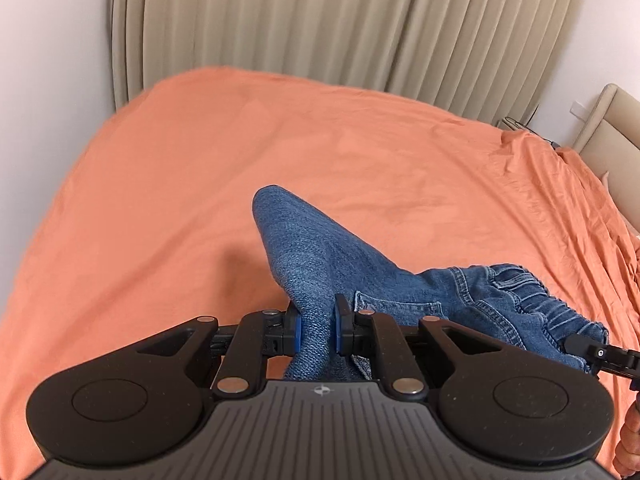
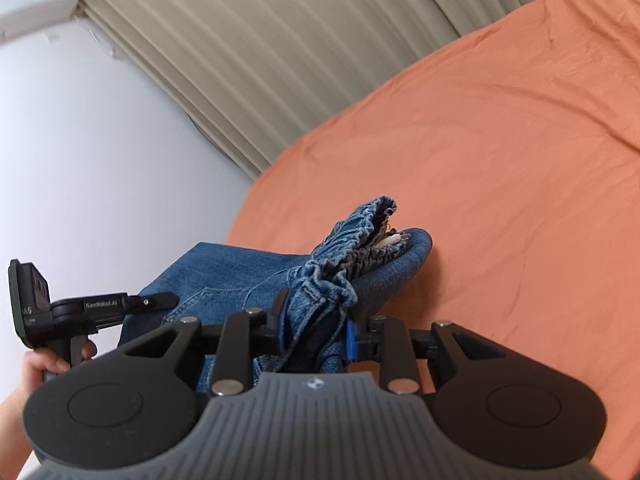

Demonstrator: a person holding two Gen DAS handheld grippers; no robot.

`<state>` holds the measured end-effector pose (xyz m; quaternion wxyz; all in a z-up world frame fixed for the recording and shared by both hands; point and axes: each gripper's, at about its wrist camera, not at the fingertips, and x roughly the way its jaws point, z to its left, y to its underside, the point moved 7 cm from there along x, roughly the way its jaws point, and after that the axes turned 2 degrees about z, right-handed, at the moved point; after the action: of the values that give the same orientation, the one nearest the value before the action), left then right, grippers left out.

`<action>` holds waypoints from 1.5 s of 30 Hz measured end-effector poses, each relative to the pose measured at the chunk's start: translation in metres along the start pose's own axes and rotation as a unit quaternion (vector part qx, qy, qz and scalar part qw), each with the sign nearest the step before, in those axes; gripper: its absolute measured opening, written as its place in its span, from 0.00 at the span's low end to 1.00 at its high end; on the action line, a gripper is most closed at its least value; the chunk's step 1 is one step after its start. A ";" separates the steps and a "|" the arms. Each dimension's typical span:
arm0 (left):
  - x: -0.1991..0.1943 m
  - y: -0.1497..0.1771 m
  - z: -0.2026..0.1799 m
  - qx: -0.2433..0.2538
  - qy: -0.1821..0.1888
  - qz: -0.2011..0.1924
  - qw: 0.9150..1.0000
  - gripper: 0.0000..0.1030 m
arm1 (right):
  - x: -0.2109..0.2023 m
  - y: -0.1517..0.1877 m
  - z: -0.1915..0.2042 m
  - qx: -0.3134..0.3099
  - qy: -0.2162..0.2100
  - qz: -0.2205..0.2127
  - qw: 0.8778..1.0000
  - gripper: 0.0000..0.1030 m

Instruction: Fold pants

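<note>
Over the orange bedsheet (image 1: 168, 184), the blue jeans (image 1: 316, 256) hang lifted betw. both grippers, w/ a folded leg end sticking up and fwd past the left one. Left gripper (image 1: 317, 330): jaws nearly closed, blue pads pinching a bunched fold of denim at the leg side; fabric fills the narrow gap. Right gripper (image 2: 314, 330): jaws a bit wider apart but clamped on a thick wad at the elastic waistband (image 2: 360, 236), which ruffles up just ahead of it. In the left wrist view the waistband (image 1: 532, 300) sits to the right, w/ a back pocket (image 1: 400, 306) showing beside the fingers. In the right wrist view the left gripper (image 2: 160, 300) appears at left, person's left hand (image 2: 44, 364) on its handle. Beige curtain (image 1: 340, 24) and white wall (image 2: 92, 152) behind the bed; headboard (image 1: 612, 128) at far right.
</note>
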<state>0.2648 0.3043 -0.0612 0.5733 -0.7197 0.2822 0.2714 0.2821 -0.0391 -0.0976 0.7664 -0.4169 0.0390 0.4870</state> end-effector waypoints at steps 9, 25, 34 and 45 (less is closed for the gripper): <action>0.070 0.055 0.047 -0.045 0.017 0.036 0.998 0.15 | 0.039 0.055 -0.042 0.010 0.057 0.068 0.996 0.22; 0.020 0.078 0.066 -0.089 0.037 0.082 0.992 0.53 | 0.062 0.076 -0.061 0.058 0.085 0.097 0.990 0.27; 0.005 0.161 0.079 -0.140 0.021 0.099 0.985 0.49 | 0.070 0.080 -0.062 0.047 0.097 0.109 0.988 0.27; -0.070 0.108 0.034 -0.034 -0.100 0.042 0.994 0.44 | 0.057 0.053 -0.030 -0.027 0.151 0.116 0.981 0.43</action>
<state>0.1368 0.3242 -0.0902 0.5621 -0.6955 0.2444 0.3750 0.2807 -0.0095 -0.1758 0.6784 -0.4991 0.1894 0.5048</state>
